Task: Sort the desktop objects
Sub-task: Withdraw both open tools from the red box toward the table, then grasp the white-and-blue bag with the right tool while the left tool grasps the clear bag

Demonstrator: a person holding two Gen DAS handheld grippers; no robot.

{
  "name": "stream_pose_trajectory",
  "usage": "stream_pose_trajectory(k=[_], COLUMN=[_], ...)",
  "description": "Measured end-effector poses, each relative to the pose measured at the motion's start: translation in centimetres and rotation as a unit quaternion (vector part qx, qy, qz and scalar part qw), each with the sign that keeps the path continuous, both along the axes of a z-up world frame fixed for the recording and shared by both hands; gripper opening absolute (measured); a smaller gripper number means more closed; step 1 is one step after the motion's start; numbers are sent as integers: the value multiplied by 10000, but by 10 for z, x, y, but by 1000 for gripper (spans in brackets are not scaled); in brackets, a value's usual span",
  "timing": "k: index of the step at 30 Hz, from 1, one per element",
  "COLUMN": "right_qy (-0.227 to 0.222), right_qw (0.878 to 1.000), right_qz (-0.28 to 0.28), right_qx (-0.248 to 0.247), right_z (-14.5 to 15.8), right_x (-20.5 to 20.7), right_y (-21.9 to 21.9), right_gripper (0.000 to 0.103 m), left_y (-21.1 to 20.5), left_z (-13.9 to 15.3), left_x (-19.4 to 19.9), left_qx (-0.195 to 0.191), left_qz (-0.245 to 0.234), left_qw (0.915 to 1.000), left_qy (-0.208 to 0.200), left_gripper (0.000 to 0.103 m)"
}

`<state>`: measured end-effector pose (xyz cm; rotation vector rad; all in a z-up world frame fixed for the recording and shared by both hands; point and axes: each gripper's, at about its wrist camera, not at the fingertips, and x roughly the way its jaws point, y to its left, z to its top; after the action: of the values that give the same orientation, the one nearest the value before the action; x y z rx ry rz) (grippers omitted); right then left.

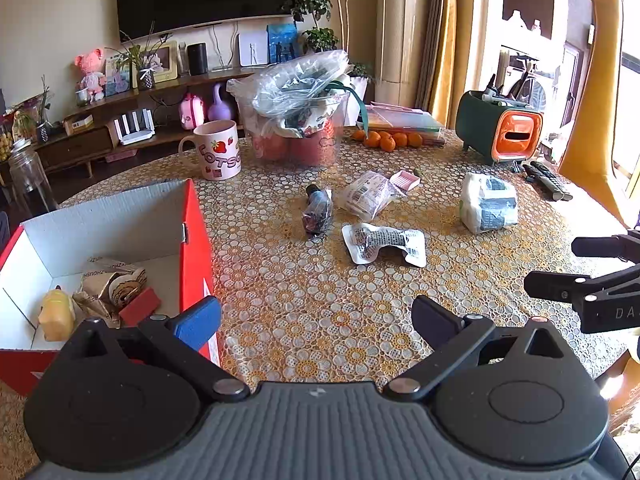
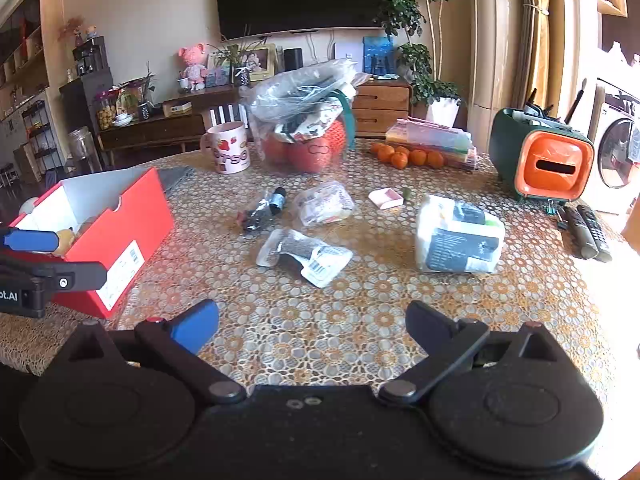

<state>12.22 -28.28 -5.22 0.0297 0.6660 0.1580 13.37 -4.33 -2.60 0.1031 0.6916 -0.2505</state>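
Observation:
A red box (image 1: pixel 194 240) (image 2: pixel 120 236) with a white inside stands at the table's left and holds a yellow toy (image 1: pixel 58 314), a paper packet (image 1: pixel 112 284) and a red block (image 1: pixel 140 306). Loose on the table lie a dark bagged bottle (image 1: pixel 318 210) (image 2: pixel 264 208), a clear packet with labels (image 1: pixel 368 194) (image 2: pixel 324 204), a flat white pouch (image 1: pixel 384 242) (image 2: pixel 306 256), a small pink box (image 1: pixel 405 180) (image 2: pixel 385 198) and a white wrapped pack (image 1: pixel 488 202) (image 2: pixel 458 234). My left gripper (image 1: pixel 316 318) is open and empty beside the box. My right gripper (image 2: pixel 312 322) is open and empty over the table's near side.
A strawberry mug (image 1: pixel 218 150) (image 2: pixel 230 148), a plastic tub with a bag (image 1: pixel 296 120) (image 2: pixel 308 128), tangerines (image 1: pixel 386 140) (image 2: pixel 412 158), a green-orange holder (image 1: pixel 500 130) (image 2: pixel 544 158) and remotes (image 1: pixel 548 180) (image 2: pixel 586 230) stand further back. The right gripper shows at the left wrist view's right edge (image 1: pixel 592 276).

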Motion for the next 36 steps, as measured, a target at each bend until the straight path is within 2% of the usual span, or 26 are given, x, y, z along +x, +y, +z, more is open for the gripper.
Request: stream_pose_trajectory(k=[9, 16, 29, 36], right_qy=[-20, 27, 232, 302], right_qw=[9991, 9988, 9982, 9957], right_qz=[-135, -199, 5, 490], right_qx=[-395, -457, -560, -725], right_z=[1, -3, -26, -41], right_x=[21, 46, 115, 151], right_y=[-48, -85, -138, -156], right_gripper=[101, 101, 101, 101], left_y=[-26, -46, -68, -72], left_z=[-2, -6, -31, -45], left_x=[34, 71, 131, 150], left_qx=[245, 384, 665, 711], left_qz=[-37, -136, -31, 1], left_qw=[9996, 9991, 9978, 9973], left_qy=[-98, -143, 68, 182], left_gripper=[102, 102, 102, 102])
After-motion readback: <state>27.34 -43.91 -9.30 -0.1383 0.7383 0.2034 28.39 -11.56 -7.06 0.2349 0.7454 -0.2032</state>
